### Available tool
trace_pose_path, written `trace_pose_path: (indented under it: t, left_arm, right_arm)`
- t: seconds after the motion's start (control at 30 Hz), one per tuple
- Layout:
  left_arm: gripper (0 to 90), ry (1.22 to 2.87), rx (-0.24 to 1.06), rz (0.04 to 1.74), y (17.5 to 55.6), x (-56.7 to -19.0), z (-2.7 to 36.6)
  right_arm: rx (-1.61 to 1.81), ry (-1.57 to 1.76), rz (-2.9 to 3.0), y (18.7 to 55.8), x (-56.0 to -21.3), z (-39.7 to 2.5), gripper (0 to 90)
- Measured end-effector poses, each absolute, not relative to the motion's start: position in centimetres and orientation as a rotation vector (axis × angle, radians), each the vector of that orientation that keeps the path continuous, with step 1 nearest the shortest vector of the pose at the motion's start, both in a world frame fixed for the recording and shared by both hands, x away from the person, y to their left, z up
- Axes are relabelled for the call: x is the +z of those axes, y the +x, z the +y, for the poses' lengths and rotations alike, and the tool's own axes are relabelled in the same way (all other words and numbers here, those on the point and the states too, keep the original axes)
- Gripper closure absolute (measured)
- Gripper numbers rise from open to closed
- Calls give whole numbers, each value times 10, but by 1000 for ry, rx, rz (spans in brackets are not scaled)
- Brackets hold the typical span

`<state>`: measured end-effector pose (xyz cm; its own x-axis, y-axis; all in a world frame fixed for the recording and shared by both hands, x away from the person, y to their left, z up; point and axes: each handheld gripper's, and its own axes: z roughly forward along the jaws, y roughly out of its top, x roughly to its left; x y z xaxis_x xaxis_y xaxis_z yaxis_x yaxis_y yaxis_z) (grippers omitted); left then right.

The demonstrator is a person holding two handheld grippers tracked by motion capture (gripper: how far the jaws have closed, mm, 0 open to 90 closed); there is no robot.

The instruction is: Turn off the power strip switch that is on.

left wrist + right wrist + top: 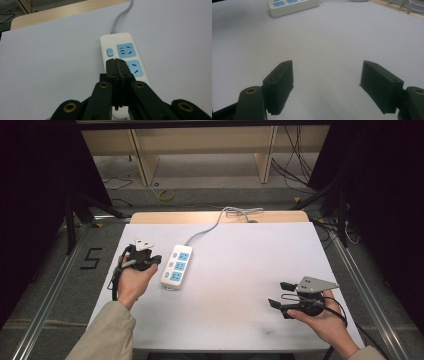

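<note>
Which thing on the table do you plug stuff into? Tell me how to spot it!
Look at the white table. Toward its left side, beside the left gripper, lies a white power strip. It alone has blue sockets and a grey cord trailing toward the far edge.

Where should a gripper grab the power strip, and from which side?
Judging by its shape, grip the power strip across its narrow width at the near, cable-free end, coming from above. It lies flat, long sides clear. The shut left gripper is nearest but would need opening.

High view is looking down over the whole counter [235, 320]; both tool views are sitting low, sharing the power strip [176, 266].
</note>
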<state>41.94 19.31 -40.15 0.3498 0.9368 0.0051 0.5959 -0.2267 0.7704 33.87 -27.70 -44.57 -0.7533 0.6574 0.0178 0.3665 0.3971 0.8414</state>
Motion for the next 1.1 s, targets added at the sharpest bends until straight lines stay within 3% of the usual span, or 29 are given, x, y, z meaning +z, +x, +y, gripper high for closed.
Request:
trace_pose_path:
  t: [1.1]
  left_arm:
    - [900, 1996, 607, 1350, 447, -406, 180]
  right_arm:
    - [1291, 908, 2335, 336, -446, -279, 267]
